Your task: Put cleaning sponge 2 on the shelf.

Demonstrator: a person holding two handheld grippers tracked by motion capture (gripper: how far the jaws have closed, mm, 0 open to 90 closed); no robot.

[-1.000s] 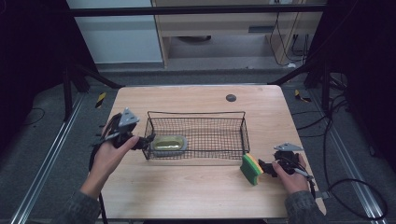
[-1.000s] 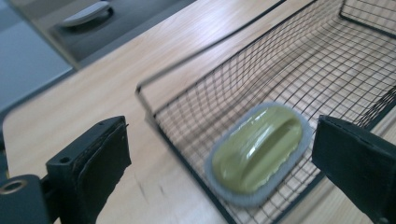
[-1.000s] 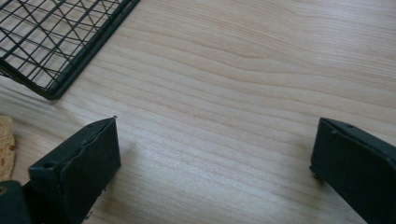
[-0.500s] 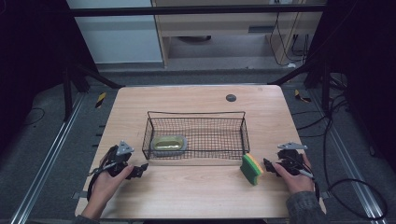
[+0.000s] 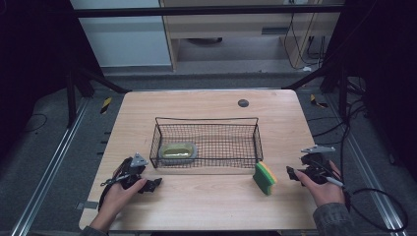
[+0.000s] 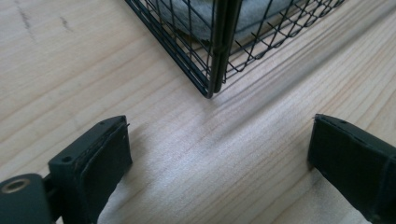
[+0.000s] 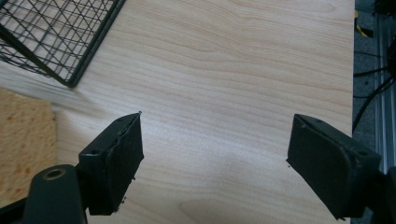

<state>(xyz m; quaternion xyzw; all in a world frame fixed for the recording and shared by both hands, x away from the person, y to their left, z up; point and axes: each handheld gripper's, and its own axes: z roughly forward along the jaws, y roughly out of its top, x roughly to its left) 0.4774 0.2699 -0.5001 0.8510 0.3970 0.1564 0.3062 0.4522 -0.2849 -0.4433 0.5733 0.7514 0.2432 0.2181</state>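
Two claws are in play, and we begin with the right gripper (image 5: 295,175), low at the right of the high view: its jaws have just been closing yet stand apart, with nothing but bare wood between them in the right gripper view. Just to its left in the high view stands the sponge (image 5: 264,178), a green and yellow block on edge near the lower middle of the frame, just outside the near right corner of the basket (image 5: 206,119); in the right gripper view its tan, pitted face sits at the lower left edge (image 7: 23,149). We judge it light, soft and springy, not fragile and hardly slippery, so we would take it across its two broad faces near the middle, pinching gently because it will squash. At the lower left of the high view our left gripper (image 5: 152,184) rests low on the table (image 5: 206,211), jaws wide with nothing between them, pointing at the basket's near left corner (image 6: 212,70). The basket is black wire, open-topped, at mid-frame; in its left end lies a grey dish (image 5: 179,151) with a yellow-green inside, and we cannot tell what that holds.
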